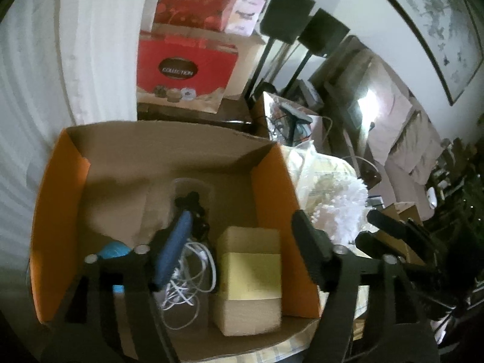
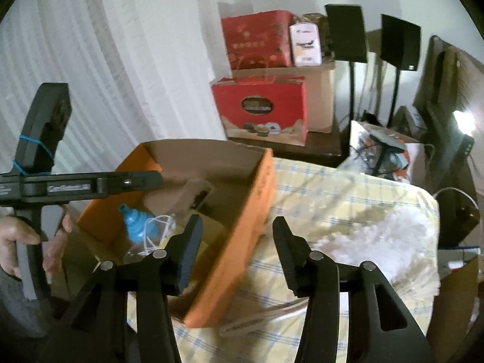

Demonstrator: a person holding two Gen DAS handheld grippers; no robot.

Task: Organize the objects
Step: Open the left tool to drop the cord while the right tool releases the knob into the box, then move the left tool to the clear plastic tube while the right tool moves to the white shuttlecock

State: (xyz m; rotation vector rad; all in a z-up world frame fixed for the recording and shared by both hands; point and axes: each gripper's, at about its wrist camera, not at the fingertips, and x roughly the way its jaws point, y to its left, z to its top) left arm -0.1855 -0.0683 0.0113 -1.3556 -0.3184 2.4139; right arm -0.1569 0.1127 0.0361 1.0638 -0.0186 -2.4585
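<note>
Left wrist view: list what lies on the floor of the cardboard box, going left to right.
Blue object → white cable → small cardboard box with a yellow label. The dark item near the clear container overlaps the cable, so I leave it out.

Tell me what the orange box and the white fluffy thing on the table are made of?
The orange box looks like cardboard: matte brown inside, with folded flaps and raw edges. The white fluffy thing seems to be soft shaggy fibre, perhaps chenille or microfibre; the blur leaves that open. The tablecloth under them looks like woven checked fabric.
</note>
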